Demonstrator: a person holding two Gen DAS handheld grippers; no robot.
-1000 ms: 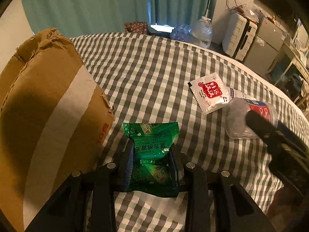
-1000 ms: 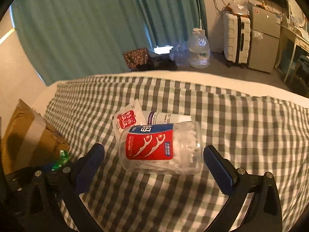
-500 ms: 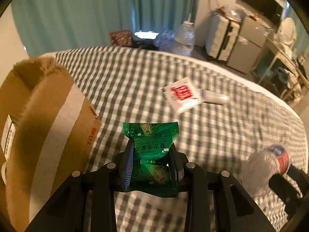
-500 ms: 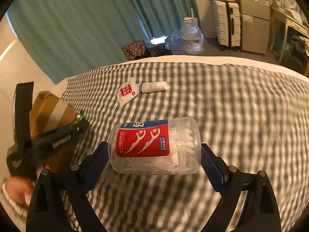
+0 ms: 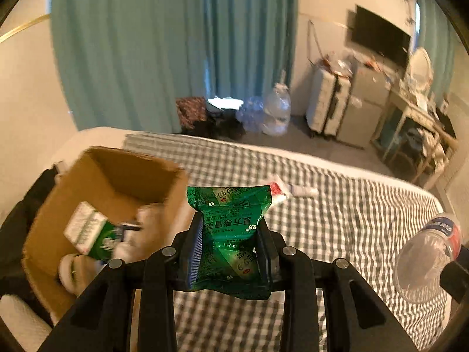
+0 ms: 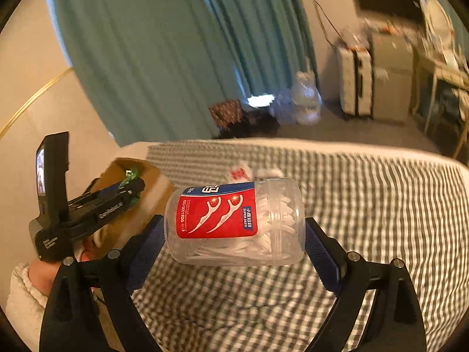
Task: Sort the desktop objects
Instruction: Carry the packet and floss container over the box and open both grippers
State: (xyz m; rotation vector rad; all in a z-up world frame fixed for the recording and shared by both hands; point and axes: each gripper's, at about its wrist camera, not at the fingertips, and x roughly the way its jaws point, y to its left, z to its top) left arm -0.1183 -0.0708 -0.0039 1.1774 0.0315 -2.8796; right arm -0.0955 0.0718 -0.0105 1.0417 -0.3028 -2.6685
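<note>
The box (image 5: 96, 220) sits low and to the left of the left claw (image 5: 230, 243), open-topped, with a green-and-white carton (image 5: 88, 231) and some pale, blurred things inside that I cannot identify. The left claw is narrowed to a small gap and pinches a green sachet (image 5: 231, 214) between its pads, the crinkled top sticking up ahead of the fingertips. The foil is soft and slippery, so it could slide out if the hand swings fast, or catch on the box's near wall and fall outside if let go too early. Beyond the sachet, a red-and-white packet (image 5: 275, 186) and a white tube (image 5: 304, 190) lie on the checked bedcover (image 5: 337, 220), the packet partly hidden by the sachet. To the right, the right claw (image 6: 234, 240) stands wide, its pads against both ends of a clear floss-pick jar (image 6: 234, 223) held sideways and clear of the cover. The grip is end to end on smooth plastic, so the jar may twist or pop free; whichever end is the lid, squeezing it may loosen it, and I cannot tell which end that is. Both claws seem headed for the same box, so they could collide over it. In the right view the left claw hides most of the box, and the room behind is smeared.
</note>
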